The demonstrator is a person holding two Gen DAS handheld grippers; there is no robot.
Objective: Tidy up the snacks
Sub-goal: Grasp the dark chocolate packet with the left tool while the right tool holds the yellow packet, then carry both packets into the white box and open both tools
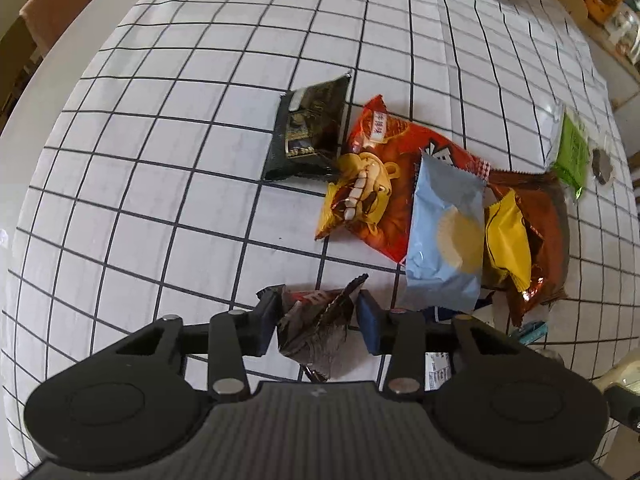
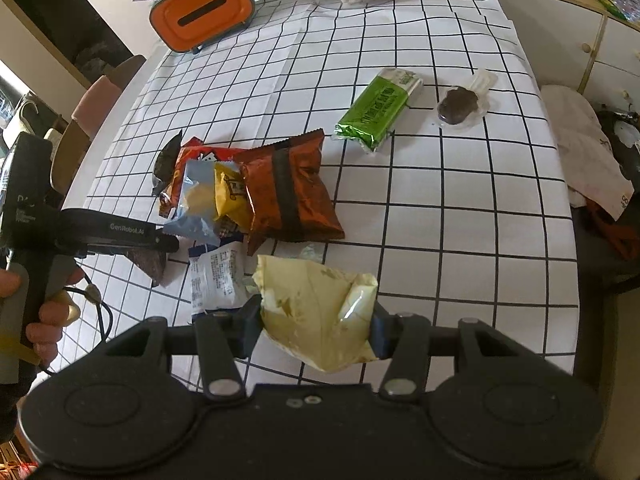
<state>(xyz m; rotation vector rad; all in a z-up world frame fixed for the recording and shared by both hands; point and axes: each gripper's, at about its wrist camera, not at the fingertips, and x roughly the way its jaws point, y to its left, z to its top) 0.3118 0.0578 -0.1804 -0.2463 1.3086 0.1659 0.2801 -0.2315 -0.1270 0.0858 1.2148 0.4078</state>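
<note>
Snacks (image 1: 400,196) lay heaped on the checked tablecloth (image 1: 160,160) while the left gripper (image 1: 320,320) clenched a dark crumpled wrapper (image 1: 316,328) and the right gripper (image 2: 316,326) clasped a pale yellow packet (image 2: 316,312).

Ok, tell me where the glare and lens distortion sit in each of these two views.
Left wrist view: fisheye bows the tablecloth grid outward; sheen on the light blue packet. Right wrist view: grid lines curve near the edges; glare streaks the brown bag and green packet; dark vignette in all corners.

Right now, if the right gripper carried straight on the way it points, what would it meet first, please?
Probably the white checked tablecloth: the right gripper, jaws shut on a crumpled pale yellow packet, points steeply down at bare cloth. Depth is unclear.
</note>
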